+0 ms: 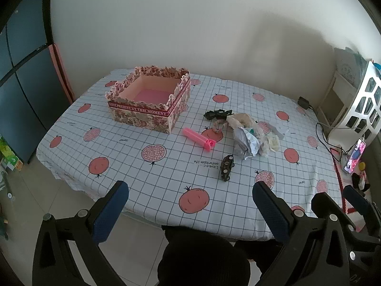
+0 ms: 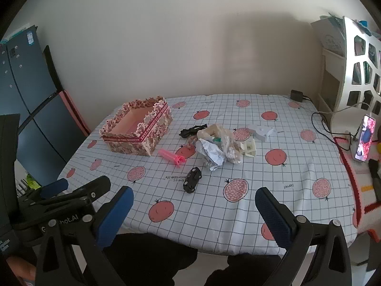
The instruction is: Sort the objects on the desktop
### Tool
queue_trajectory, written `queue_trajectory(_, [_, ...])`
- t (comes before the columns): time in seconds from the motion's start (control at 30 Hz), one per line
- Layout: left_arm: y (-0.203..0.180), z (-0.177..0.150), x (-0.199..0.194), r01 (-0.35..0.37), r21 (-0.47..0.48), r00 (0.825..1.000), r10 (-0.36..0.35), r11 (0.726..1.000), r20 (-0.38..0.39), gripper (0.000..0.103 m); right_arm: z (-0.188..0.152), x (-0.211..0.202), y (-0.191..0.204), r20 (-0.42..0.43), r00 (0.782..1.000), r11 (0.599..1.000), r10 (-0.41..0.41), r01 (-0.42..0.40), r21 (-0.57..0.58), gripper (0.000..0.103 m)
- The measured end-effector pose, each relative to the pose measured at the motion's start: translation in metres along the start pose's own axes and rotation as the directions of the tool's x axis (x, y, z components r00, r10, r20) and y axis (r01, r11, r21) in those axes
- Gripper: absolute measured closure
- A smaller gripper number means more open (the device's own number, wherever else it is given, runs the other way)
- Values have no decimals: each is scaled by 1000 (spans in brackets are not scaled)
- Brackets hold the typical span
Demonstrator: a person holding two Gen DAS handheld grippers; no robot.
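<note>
Both of my claws hang at the near edge of the tabletop [image 1: 166, 166], and neither holds a thing. My left claw [image 1: 190, 205] stands with its blue pads spread as wide as they go, nothing between them but checked cloth; my right claw [image 2: 194, 211] is the same, wide apart and empty.

Just beyond them lies a small black toy car [image 2: 192, 180], alone on the cloth. Past it sits the main clutter: a crumpled ball of silver foil [image 2: 212, 155] pressed against a wad of beige plastic wrap [image 2: 226, 140], with a cream plastic piece [image 2: 248, 148] just beside that and a white plastic piece [image 2: 260, 131] a little farther back. A pink clip-like tool [image 1: 198, 139] lies to the left of the heap, and a tangle of black stuff [image 1: 217, 114] rests at the heap's far side; I cannot tell what it is.

Farther left stands the floral box [image 1: 147, 116], open-topped. As far as I can see into it, only its bare pink floor shows, though the near corner is hidden by the wall.

My reading is that the sorting has not started: every loose object is on the cloth, none in the box, and all of it is left to do. The toy car is the closest piece to reach.
</note>
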State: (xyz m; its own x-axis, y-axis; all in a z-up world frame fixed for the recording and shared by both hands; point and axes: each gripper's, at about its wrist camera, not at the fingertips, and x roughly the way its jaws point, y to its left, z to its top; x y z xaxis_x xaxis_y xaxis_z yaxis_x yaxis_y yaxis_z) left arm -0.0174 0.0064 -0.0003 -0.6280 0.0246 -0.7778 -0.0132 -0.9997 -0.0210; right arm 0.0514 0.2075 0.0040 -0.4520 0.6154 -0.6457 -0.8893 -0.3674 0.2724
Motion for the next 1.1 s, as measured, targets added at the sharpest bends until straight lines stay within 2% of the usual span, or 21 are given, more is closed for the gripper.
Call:
queue_trajectory(0.37, [-4, 19, 28, 5, -3, 999, -5, 1000, -32, 0, 16, 29, -6, -41, 999, 1000, -21, 22, 18, 0])
queue_trajectory(0.63, [-11, 34, 55, 13, 20, 998, -11, 1000, -56, 0, 26, 62, -17, -96, 995, 997, -13, 20, 71, 0])
queue_trajectory(0.83, [-14, 45, 87, 50, -13, 991, -51, 999, -124, 0, 33, 87, -28, -135, 991, 993, -17, 32, 110, 0])
queue_trajectory(1.1, [-23, 67, 121, 62, -18, 984, -64, 998, -169, 0, 53, 123, -41, -159, 987, 986, -24, 49, 160, 0])
